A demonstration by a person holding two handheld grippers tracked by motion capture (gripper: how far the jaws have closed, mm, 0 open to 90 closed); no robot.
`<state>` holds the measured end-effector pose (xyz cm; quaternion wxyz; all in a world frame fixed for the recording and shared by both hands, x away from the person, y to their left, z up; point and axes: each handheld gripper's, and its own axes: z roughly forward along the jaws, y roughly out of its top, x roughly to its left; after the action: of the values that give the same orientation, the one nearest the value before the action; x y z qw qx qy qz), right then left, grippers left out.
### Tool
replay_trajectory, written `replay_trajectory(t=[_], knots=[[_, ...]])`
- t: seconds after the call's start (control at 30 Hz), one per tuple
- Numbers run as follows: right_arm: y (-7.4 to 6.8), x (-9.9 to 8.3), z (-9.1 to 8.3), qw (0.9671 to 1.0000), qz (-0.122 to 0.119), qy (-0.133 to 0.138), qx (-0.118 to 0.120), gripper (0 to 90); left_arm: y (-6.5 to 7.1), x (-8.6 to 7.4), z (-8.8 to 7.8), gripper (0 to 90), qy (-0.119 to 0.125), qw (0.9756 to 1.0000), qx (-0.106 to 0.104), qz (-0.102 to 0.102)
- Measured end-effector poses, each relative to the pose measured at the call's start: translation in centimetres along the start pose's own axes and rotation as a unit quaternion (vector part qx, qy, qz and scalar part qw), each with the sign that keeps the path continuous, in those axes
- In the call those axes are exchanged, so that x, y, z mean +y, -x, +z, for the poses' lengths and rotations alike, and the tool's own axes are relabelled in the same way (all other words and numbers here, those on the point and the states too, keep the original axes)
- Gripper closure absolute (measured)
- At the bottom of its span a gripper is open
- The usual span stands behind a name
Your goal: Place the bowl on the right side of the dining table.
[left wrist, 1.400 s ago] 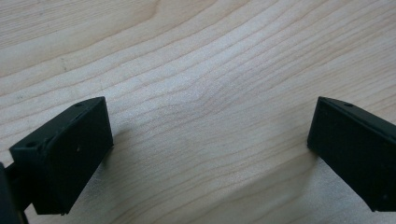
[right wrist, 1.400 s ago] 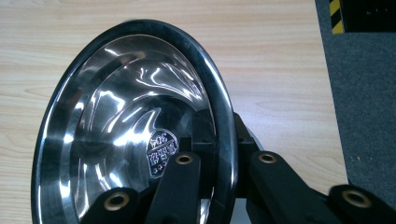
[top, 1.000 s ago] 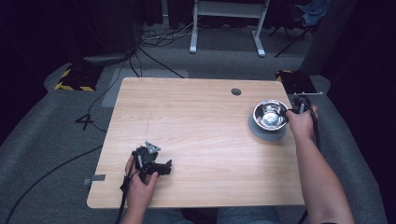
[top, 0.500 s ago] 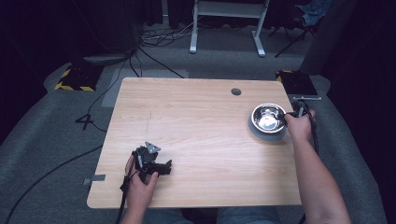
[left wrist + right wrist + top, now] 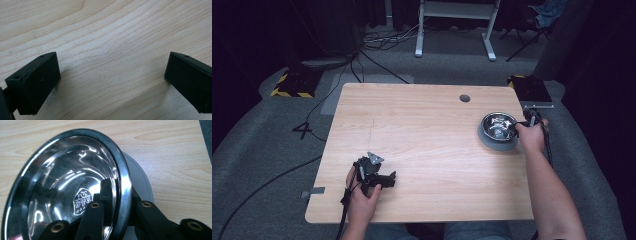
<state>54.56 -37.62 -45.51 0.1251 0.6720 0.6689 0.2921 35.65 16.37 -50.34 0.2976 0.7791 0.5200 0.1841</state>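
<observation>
A shiny steel bowl (image 5: 499, 125) sits on a flat grey disc (image 5: 498, 143) near the table's right edge. My right gripper (image 5: 519, 127) reaches it from the right. In the right gripper view its rim runs between the two jaws of that gripper (image 5: 122, 195), one finger (image 5: 107, 191) inside the bowl (image 5: 75, 182) and the other outside, over the disc (image 5: 142, 177). These jaws have just been opening, and a thin gap shows beside the rim. My left gripper (image 5: 388, 179) rests on the wood near the front left; in its own view that gripper (image 5: 110, 75) stands open over bare wood.
The light wooden table (image 5: 422, 125) has a round cable hole (image 5: 465, 98) at the back. A black box (image 5: 529, 89) lies on the floor past the back right corner. Cables and a desk frame (image 5: 454, 22) are on the carpet behind.
The bowl and my right hand have shifted slightly toward the front of the table. The left hand and its gripper have stayed where they were.
</observation>
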Motion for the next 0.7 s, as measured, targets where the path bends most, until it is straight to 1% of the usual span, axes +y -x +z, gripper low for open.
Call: replay_trajectory(t=[0.07, 0.1, 0.17, 0.23, 0.27, 0.3, 0.33, 0.4, 0.5, 0.6, 0.63, 0.67, 0.7], knots=[[0.0, 0.0, 0.1, 1.0000, -0.005, 0.000, -0.005, 78.2, 0.0, 0.0, 0.0, 0.3, 0.001, 1.0000, 0.001, 0.001], [-0.1, -0.1, 0.1, 0.9999, -0.009, 0.003, -0.009, 73.7, 0.0, 0.0, 0.0, 0.3, 0.001, 1.0000, 0.001, 0.001], [0.0, -0.1, 0.2, 0.9992, -0.030, 0.014, -0.020, 68.5, 0.0, 0.0, 0.0, 0.3, 0.001, 1.0000, 0.000, 0.000], [0.1, 0.0, 0.0, 0.9985, -0.039, 0.016, -0.035, 64.1, 0.0, 0.0, 0.0, 0.3, 0.001, 1.0000, -0.001, 0.000], [0.1, 0.0, 0.0, 0.9984, -0.035, 0.018, -0.039, 61.1, 0.0, 0.0, 0.0, 0.3, 0.001, 1.0000, 0.000, 0.000], [0.2, 0.0, -0.1, 0.9976, -0.045, 0.027, -0.044, 56.6, 0.0, 0.0, 0.0, 0.3, 0.001, 1.0000, 0.000, 0.001], [0.2, 0.0, -0.1, 0.9973, -0.044, 0.033, -0.049, 53.3, 0.0, 0.0, 0.0, 0.2, 0.001, 1.0000, 0.001, 0.001], [0.3, 0.1, -0.3, 0.9961, -0.052, 0.044, -0.056, 49.5, 0.0, 0.0, 0.0, 0.3, 0.001, 1.0000, 0.000, 0.001], [0.3, 0.2, -0.6, 0.9947, -0.055, 0.058, -0.064, 46.9, 0.0, 0.0, 0.0, 0.3, 0.000, 1.0000, 0.001, 0.000], [0.2, 0.2, -1.1, 0.9935, -0.061, 0.071, -0.064, 46.3, 0.0, 0.0, 0.0, 0.3, 0.000, 1.0000, 0.001, 0.000], [0.2, 0.3, -1.3, 0.9927, -0.067, 0.077, -0.063, 46.4, 0.0, 0.0, 0.0, 0.3, 0.000, 1.0000, 0.001, 0.000], [0.0, 0.3, -1.5, 0.9927, -0.065, 0.081, -0.062, 46.4, 0.0, 0.0, 0.0, 0.2, 0.000, 1.0000, 0.001, 0.000], [-0.1, 0.3, -1.8, 0.9924, -0.069, 0.082, -0.061, 46.6, 0.0, 0.0, 0.0, 0.3, 0.000, 1.0000, 0.001, 0.000]])
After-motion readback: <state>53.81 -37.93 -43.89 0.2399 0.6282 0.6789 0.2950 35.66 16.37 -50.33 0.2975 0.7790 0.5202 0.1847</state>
